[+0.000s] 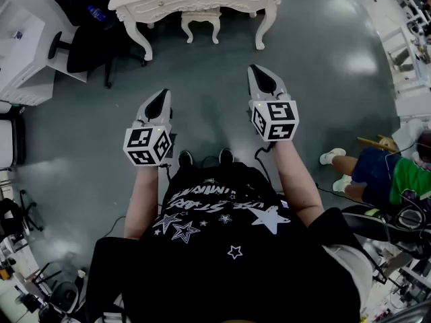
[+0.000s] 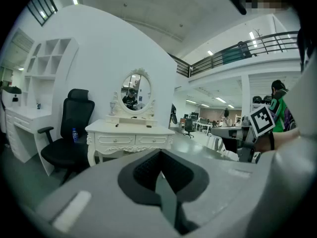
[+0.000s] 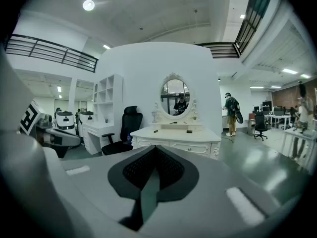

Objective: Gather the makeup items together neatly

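1. Out on the glossy grey-green floor [image 1: 202, 93], well short of the furniture, a person in a black star-printed shirt [image 1: 222, 247] stands with a tool in each hand.
2. The left claw [image 1: 161, 96] points ahead and slightly downward. The left gripper view shows its two jaws pressed together, with nothing between them.
3. The right claw [image 1: 262, 76] is held a little further forward than the left. Its jaws are likewise pressed together, and it is empty.
4. Ahead of both stands a white carved surface [image 3: 174, 134] with two drawers, set against a curved white wall. An oval white-framed mirror [image 3: 174, 96] stands upright at its back.
5. Several small dark makeup items [image 3: 188, 131] lie apart from one another on the surface in front of the mirror, well away from both claws. They are too small to tell what each one is.
6. A white stool [image 1: 201, 19] sits between the surface's legs.
7. A black office chair [image 3: 125, 128] stands just beside the surface's left end, with a blue bottle [image 2: 74, 134] on its seat.
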A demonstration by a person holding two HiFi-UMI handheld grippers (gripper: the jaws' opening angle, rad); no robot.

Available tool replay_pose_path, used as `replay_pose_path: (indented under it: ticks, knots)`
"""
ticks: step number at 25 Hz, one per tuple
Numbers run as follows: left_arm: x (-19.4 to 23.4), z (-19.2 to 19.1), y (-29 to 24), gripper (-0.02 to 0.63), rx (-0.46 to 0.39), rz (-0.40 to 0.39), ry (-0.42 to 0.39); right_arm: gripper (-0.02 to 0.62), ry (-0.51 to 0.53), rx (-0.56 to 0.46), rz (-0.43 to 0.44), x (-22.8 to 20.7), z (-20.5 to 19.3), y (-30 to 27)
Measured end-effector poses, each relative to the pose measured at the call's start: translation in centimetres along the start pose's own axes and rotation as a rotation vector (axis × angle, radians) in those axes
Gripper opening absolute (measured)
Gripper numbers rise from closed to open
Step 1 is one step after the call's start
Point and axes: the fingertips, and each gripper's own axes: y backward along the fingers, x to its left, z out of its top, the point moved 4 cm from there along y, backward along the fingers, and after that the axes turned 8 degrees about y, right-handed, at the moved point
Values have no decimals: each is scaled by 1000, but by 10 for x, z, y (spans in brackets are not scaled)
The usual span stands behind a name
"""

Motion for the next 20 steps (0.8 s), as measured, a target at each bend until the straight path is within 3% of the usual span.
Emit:
replay_pose_path:
  ticks: [20]
  knots:
    - [-26,-19,-38,2,47,28,34,29,-82,-13,10,-44,-16,-8]
